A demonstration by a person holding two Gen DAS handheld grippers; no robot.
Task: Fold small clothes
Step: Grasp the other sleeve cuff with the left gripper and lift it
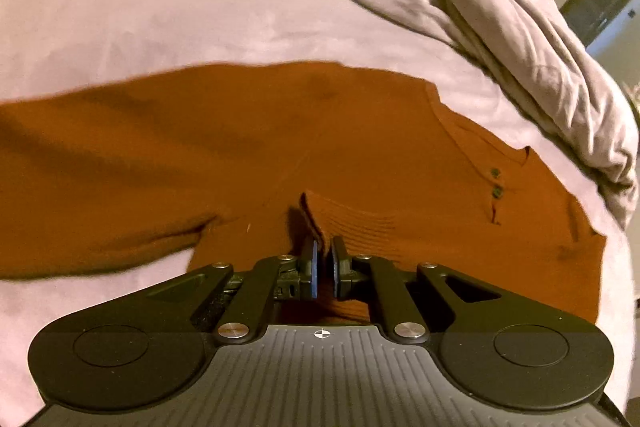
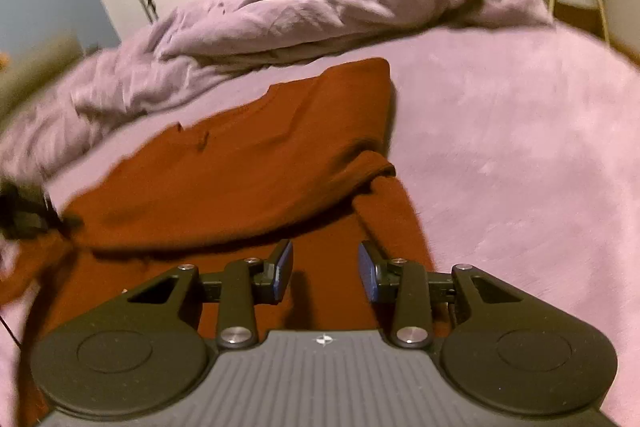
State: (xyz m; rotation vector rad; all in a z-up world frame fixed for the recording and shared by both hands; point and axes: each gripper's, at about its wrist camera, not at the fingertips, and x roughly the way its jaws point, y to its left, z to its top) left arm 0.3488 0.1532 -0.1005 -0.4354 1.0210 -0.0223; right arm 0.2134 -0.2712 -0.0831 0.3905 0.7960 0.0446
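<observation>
The shirt (image 1: 248, 147) lies crosswise on the bed (image 1: 160, 19), collar rightward; left gripper (image 1: 324, 259) pinches its cuff, right gripper (image 2: 325, 267) half-open above it.

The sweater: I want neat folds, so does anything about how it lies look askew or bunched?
Yes. The sweater lies rumpled on the bed; its sleeve is bunched where it meets the body, casting a deep crease. The left tool pinches a ribbed edge.

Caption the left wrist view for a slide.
Left hand-held gripper shut on a ribbed edge of the rust-orange buttoned shirt spread on a pink bed cover.
</observation>
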